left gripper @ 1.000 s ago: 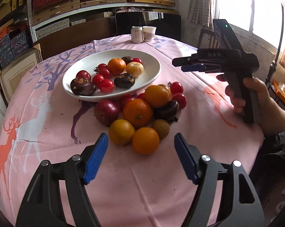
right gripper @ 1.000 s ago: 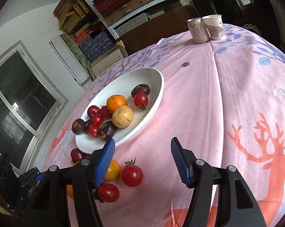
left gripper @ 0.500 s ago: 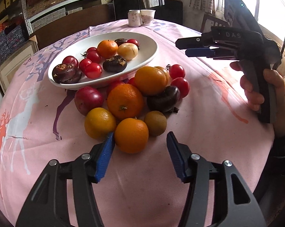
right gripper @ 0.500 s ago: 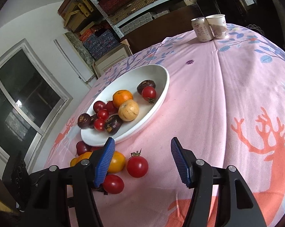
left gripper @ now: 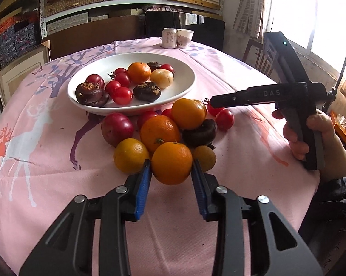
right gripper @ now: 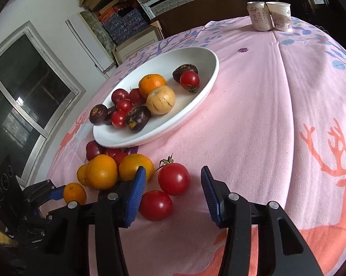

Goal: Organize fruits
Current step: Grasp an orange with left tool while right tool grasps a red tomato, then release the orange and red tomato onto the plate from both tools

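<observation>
Between ribbed blue jaws, left gripper (left gripper: 171,174) flanks round orange (left gripper: 171,162).

A white oval plate (left gripper: 186,85) holding fruit sits at centre frame; a loose fruit pile (left gripper: 163,133) lies below it, a drinks can (left gripper: 169,38) and paper cup (left gripper: 185,38) above.

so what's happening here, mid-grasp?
A person is sorting fruit from a pile on the pink tablecloth into the white oval plate. The left gripper has its jaws around the nearest orange; contact isn't clear. The right gripper hangs open by two red tomatoes.
</observation>
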### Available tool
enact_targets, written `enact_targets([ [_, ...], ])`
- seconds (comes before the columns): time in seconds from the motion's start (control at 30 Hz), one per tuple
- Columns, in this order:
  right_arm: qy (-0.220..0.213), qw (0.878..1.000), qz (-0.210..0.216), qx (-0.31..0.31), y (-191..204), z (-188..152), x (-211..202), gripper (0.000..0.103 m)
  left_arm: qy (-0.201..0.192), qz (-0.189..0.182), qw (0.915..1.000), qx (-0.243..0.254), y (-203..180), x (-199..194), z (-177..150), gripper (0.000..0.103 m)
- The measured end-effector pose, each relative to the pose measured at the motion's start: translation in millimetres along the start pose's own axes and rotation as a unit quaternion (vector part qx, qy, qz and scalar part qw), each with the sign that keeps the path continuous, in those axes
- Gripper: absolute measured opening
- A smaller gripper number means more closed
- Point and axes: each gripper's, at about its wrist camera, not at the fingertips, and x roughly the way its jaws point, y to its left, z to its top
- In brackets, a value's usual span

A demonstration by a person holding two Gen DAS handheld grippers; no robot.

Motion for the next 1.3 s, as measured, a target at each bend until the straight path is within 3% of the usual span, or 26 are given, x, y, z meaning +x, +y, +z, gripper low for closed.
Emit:
enact_targets([
  [0.1, 0.012, 1.000, -0.005, -0.012, 4.8, -0.5, 4.7, 0.037, -0.002, -0.003, 1.0000, -0.006, 2.6, -1.3, 0.0, 0.035],
  [0.27, 0.012, 1.000, -0.003, -0.018, 7.2, -1.5, 4.8, 0.034, -0.012, -0.008, 0.9999, -0.002, 1.4, -4.7, -1.5, 0.035],
  [0.3, 0.009, 1.000, 0.002, -0.011, 4.3, -1.6, 3.4, 0.028, -0.013, -0.009, 0.9999, -0.002, 1.3, -5.0, -1.6, 0.035],
  [0.9, -0.053, 0.998, 0.045, 0.005, -1.3, -0.7, -20.7, 0.029, -0.023, -0.004, 0.9995, -0.021, 6.9, -10.8, -2.2, 0.035],
  [0.97, -0.061, 0.997, 0.046, 0.006, -0.8, 0.1, -24.5, 0.029, -0.020, -0.017, 0.9993, -0.026, 9.8, -11.2, 0.8, 0.035],
  [1.07, -0.052, 0.996, 0.063, 0.020, 0.4, 5.9, -26.3, 0.029, -0.013, -0.041, 0.9983, -0.040, 19.8, -11.7, 14.4, 0.035],
  [1.3, -0.080, 0.996, 0.039, 0.002, 30.6, 61.5, -39.7, 0.029, -0.045, 0.014, 0.9986, -0.023, 34.3, -2.7, 85.3, 0.035],
])
